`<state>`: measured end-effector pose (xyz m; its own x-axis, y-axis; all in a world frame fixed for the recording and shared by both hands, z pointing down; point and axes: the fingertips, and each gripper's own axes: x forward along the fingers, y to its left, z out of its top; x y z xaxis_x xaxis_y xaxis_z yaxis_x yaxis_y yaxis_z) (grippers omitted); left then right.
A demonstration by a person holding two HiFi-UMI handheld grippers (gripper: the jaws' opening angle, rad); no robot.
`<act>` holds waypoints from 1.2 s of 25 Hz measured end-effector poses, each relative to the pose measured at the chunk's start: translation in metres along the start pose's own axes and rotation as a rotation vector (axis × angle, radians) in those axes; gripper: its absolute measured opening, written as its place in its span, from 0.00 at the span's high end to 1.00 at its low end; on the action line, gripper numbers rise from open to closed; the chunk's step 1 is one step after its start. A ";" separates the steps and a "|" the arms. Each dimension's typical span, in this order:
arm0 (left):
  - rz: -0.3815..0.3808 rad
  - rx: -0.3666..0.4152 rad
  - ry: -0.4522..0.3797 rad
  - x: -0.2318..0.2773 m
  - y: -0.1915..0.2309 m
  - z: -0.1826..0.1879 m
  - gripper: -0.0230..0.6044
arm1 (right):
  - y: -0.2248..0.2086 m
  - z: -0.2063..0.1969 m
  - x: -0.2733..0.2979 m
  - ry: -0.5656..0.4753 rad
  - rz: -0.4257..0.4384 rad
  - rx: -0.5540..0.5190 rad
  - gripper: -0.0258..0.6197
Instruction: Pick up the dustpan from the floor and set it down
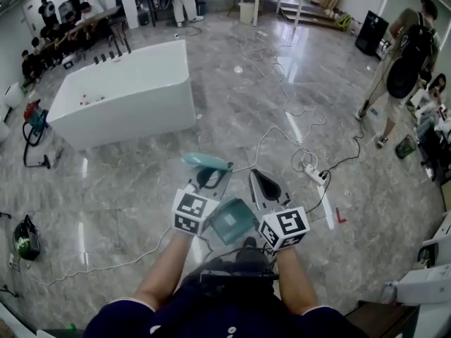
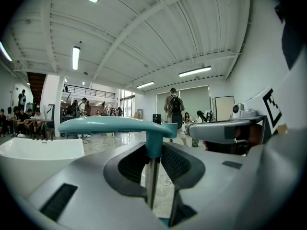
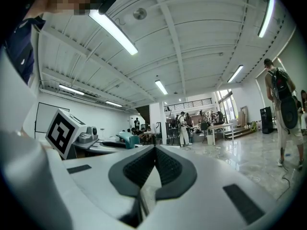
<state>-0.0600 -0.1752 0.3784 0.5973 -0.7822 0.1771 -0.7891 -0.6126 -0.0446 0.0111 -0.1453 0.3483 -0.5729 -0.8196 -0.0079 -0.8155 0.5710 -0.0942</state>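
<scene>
The dustpan hangs off the floor in front of me. Its teal pan [image 1: 231, 220] shows between my two grippers, and its teal hand grip [image 1: 206, 162] sticks out past the left one. My left gripper [image 1: 211, 178] is shut on the dustpan's metal shaft [image 2: 152, 181], just under the horizontal teal grip [image 2: 110, 124]. My right gripper [image 1: 259, 179] is beside it on the right, pointing level. In the right gripper view the right gripper [image 3: 154, 150] has its dark pads [image 3: 168, 169] meeting at the tip with nothing between them.
A white bathtub [image 1: 127, 94] stands on the marble floor ahead left. Cables [image 1: 282, 104] and a power strip [image 1: 315, 174] lie ahead right. A person with a backpack [image 1: 405, 69] walks at the right. A red and teal vacuum [image 1: 32, 122] sits far left.
</scene>
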 end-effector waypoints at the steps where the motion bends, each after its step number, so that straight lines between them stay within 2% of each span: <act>1: 0.001 -0.003 0.000 0.001 0.000 0.000 0.79 | -0.001 0.000 0.000 0.001 -0.002 0.001 0.95; 10: 0.015 -0.012 0.025 0.012 0.011 -0.010 0.79 | -0.007 -0.008 0.003 0.022 -0.015 0.013 0.95; 21: 0.026 -0.035 0.053 0.044 0.020 -0.037 0.79 | -0.041 -0.046 0.000 0.096 -0.058 0.061 0.95; 30: 0.028 -0.058 0.118 0.104 0.029 -0.110 0.79 | -0.097 -0.109 0.000 0.210 -0.122 0.111 0.95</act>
<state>-0.0368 -0.2619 0.5033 0.5568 -0.7781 0.2909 -0.8141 -0.5806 0.0051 0.0815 -0.1954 0.4660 -0.4850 -0.8476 0.2153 -0.8722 0.4507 -0.1904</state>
